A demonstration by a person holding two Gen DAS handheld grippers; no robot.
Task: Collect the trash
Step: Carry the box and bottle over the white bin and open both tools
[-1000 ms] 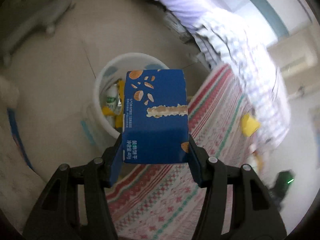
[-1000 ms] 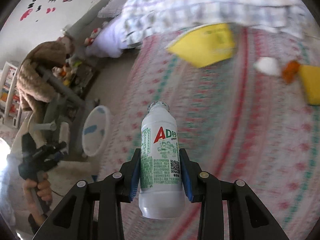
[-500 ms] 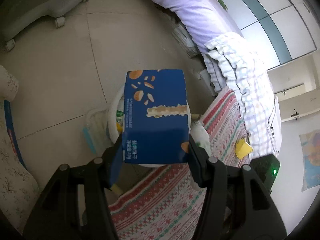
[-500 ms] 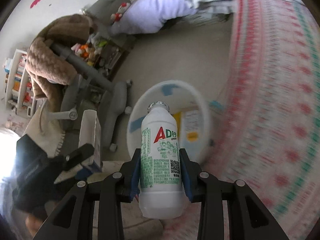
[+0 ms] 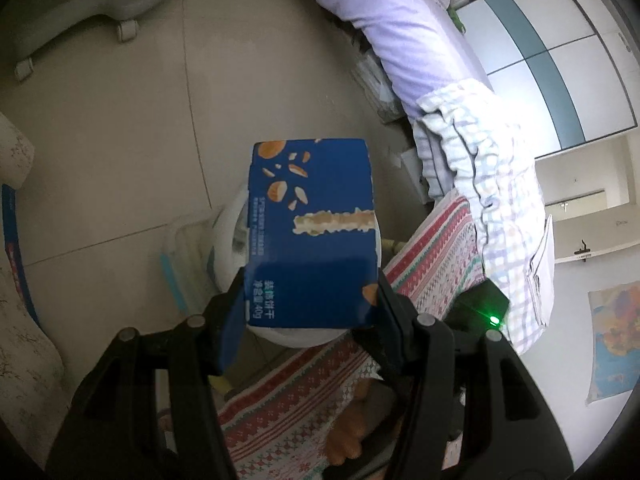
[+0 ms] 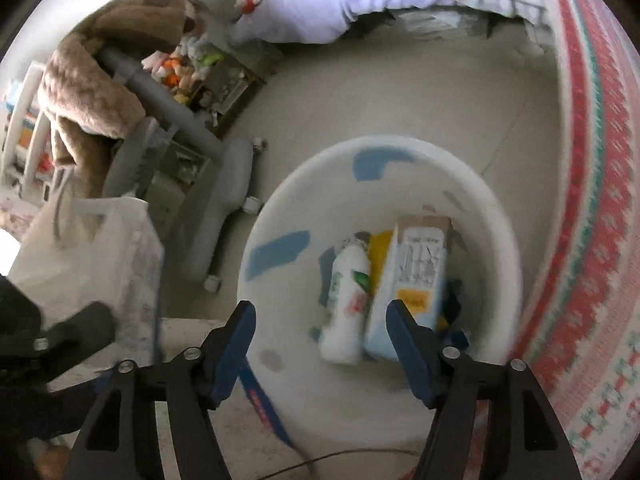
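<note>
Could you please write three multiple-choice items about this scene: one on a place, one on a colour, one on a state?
1. Where is the white bottle?
A. On the bed
B. Inside the white bin
C. In the right tool

2. What colour is the box in the left tool?
A. Blue
B. Yellow
C. Green

3. What is the state of the right tool?
A. Clamped on a bottle
B. Clamped on a box
C. Empty

Answers:
1 B: the bottle lies in the bin beside a carton.
2 A: the box is dark blue with biscuit pictures.
3 C: its jaws are opening and nothing is between them.
</note>
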